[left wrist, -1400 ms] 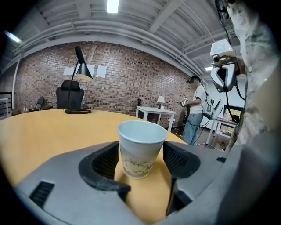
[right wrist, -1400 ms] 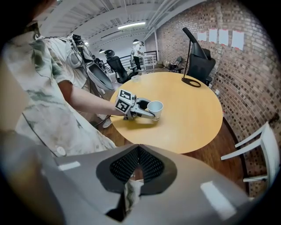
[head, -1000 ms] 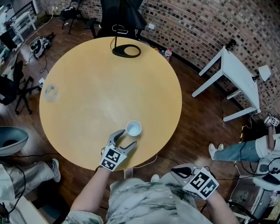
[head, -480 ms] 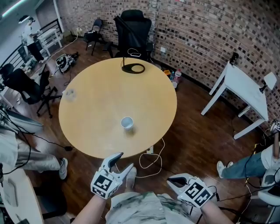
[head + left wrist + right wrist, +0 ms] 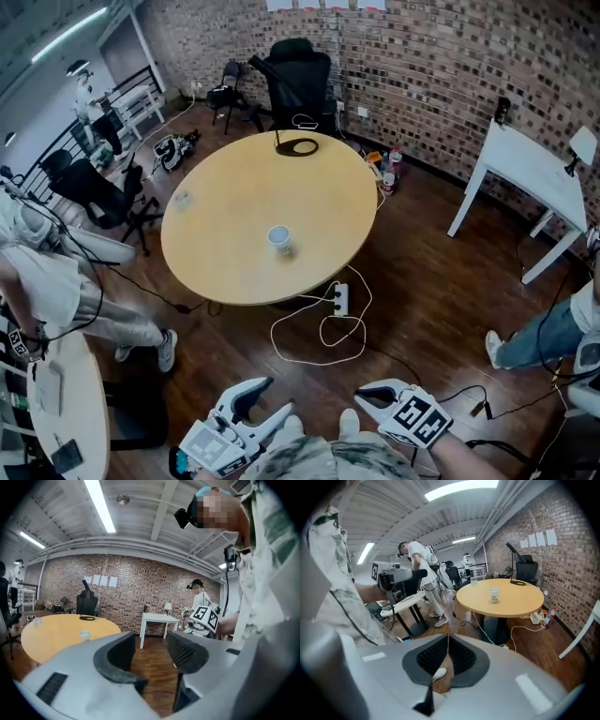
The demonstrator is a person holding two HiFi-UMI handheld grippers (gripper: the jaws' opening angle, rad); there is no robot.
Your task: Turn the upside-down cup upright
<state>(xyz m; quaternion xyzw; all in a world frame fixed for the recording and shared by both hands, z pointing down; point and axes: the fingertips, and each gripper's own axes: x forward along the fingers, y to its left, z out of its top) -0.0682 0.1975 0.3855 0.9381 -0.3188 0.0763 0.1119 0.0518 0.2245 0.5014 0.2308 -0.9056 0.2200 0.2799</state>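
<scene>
Where cup (image 5: 279, 238) stands, tabletop (image 5: 234, 206) spreads all round.

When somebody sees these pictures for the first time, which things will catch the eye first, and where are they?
A large round yellow table stands mid-room before a brick wall, with one small white cup upright near its middle. At the bottom edge of the head view, the left gripper, its empty jaws closing, and the right gripper, jaws together, are well away from the table.
</scene>
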